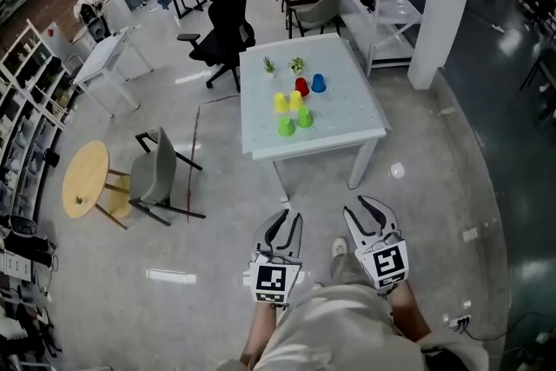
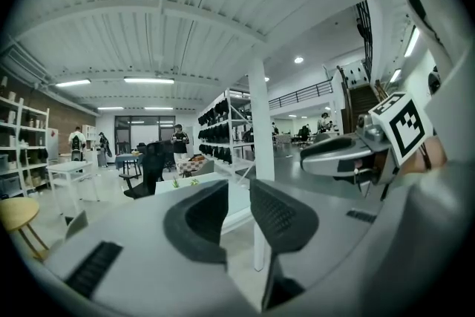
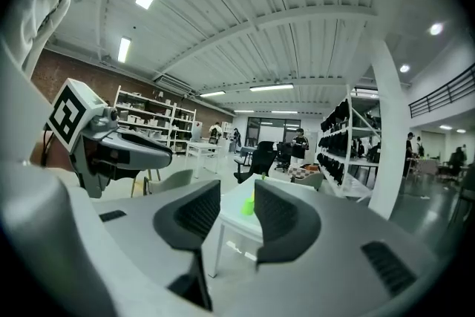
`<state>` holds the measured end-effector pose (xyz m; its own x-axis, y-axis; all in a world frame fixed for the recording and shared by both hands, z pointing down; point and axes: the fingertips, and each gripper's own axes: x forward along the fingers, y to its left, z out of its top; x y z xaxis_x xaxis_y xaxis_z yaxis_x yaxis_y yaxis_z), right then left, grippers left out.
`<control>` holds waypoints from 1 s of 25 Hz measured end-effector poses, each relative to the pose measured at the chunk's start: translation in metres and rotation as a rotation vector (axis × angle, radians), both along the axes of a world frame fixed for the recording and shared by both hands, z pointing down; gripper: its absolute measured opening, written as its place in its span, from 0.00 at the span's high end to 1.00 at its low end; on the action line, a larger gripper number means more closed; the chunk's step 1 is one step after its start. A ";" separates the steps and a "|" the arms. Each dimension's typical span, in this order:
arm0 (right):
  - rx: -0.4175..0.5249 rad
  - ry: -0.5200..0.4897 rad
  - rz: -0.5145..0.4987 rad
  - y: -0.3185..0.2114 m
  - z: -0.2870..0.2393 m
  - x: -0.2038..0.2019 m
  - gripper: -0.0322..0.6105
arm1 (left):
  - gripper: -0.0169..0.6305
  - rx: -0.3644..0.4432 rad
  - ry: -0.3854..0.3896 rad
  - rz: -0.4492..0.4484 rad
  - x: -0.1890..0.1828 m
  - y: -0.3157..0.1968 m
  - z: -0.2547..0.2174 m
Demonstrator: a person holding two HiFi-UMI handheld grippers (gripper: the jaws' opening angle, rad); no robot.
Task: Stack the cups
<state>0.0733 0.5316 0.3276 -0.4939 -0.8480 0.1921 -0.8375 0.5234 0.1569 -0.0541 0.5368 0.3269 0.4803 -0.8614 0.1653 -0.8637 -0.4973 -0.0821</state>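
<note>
Two hand-held tools. Pale grey left gripper and matching right gripper: curved black jaws, ribbed dark pads. Each carries a white marker cube printed with black squares. The person wears a light beige top and a white shoe.

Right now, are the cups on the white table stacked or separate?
Separate: two yellow cups, two green cups, a red cup and a blue cup stand singly on the table.
</note>
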 end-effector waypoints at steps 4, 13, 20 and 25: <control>0.011 -0.006 -0.019 -0.027 0.001 0.007 0.74 | 0.83 -0.005 -0.001 -0.010 0.009 -0.025 0.003; -0.002 -0.003 -0.026 -0.095 0.004 0.032 0.74 | 0.83 0.002 -0.012 -0.020 0.031 -0.092 0.001; -0.010 -0.008 -0.034 -0.142 -0.001 0.056 0.74 | 0.83 0.004 -0.019 -0.039 0.052 -0.143 -0.004; -0.019 -0.018 -0.043 -0.179 0.000 0.075 0.74 | 0.84 0.005 -0.033 -0.051 0.070 -0.176 -0.007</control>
